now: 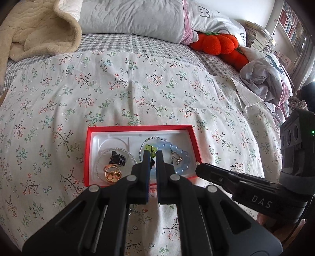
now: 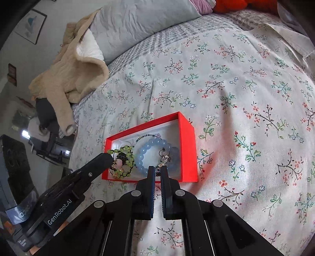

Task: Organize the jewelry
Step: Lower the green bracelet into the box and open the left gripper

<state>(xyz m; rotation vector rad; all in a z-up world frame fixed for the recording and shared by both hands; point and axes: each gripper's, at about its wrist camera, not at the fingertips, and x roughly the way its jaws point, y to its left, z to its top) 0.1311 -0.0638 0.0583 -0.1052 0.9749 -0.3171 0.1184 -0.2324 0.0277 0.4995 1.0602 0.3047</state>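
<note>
A red box (image 1: 89, 155) (image 2: 187, 145) with a white insert lies on the flowered bedspread. In it are a blue bead bracelet (image 1: 177, 149) (image 2: 149, 147), a thin seed-bead chain (image 1: 144, 140), a black hair claw (image 1: 119, 159), a gold ring (image 1: 112, 174) and a small silver charm (image 1: 177, 160) (image 2: 165, 158). My left gripper (image 1: 152, 155) (image 2: 110, 157) is shut on a green bead bracelet (image 1: 150, 148) (image 2: 126, 163) and holds it over the box's left half. My right gripper (image 2: 157, 170) (image 1: 197, 168) is nearly closed at the box's near edge, with a small dark bead (image 2: 157, 171) between its tips.
A beige blanket (image 1: 37, 29) (image 2: 78, 74) and grey pillows (image 1: 137, 17) lie at the head of the bed. Orange plush toys (image 1: 218, 42) and crumpled clothes (image 1: 263, 78) sit at the right. Bookshelves (image 1: 289, 25) stand beyond.
</note>
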